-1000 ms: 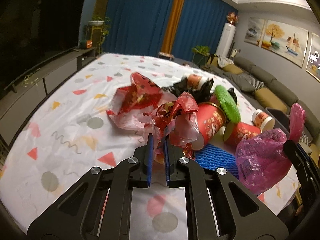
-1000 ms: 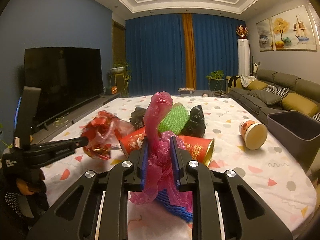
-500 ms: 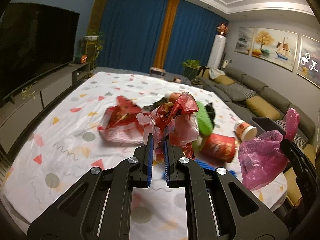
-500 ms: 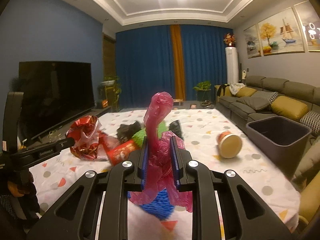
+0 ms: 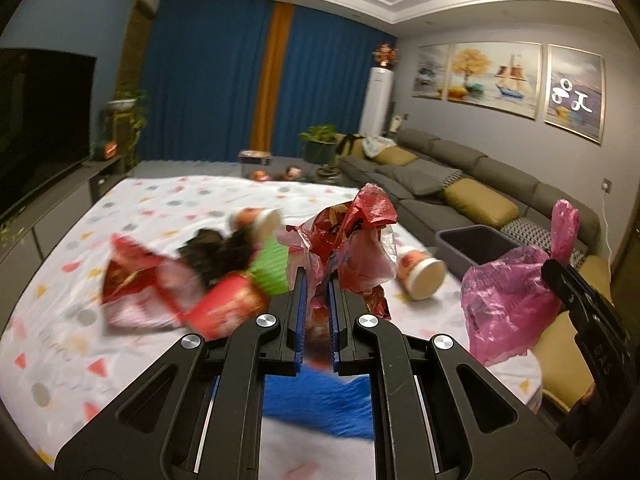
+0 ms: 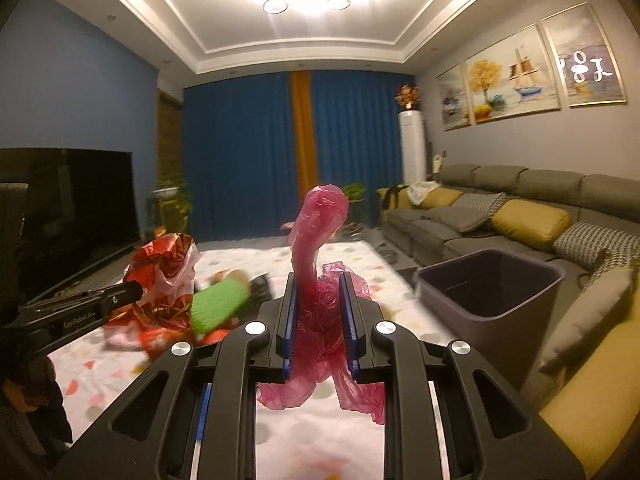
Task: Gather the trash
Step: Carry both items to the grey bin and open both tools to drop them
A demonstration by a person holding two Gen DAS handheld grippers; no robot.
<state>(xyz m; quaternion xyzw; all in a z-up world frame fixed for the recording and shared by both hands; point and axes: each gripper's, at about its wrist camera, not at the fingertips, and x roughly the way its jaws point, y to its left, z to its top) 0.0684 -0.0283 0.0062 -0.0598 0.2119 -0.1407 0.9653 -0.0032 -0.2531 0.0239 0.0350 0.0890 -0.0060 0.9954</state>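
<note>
My left gripper (image 5: 316, 280) is shut on a crumpled red plastic bag (image 5: 352, 232) and holds it above the table; the bag also shows in the right wrist view (image 6: 168, 272). My right gripper (image 6: 318, 284) is shut on a pink plastic bag (image 6: 316, 240), which also shows at the right of the left wrist view (image 5: 508, 292). A dark grey trash bin (image 6: 492, 292) stands on the floor to the right, between table and sofa. Left on the table are red paper cups (image 5: 420, 276), a green foam net (image 5: 272, 272), a red wrapper (image 5: 136, 280), black trash (image 5: 216, 248) and a blue net (image 5: 320, 400).
The table has a white patterned cloth (image 5: 160, 208). A grey sofa with yellow cushions (image 6: 520, 220) runs along the right wall. A TV (image 6: 64, 216) on a low cabinet stands at the left. Blue curtains hang at the back.
Both grippers have risen and swung right with their bags. The trash on the table now lies lower and to the left, and the bin has come closer in the right wrist view.
</note>
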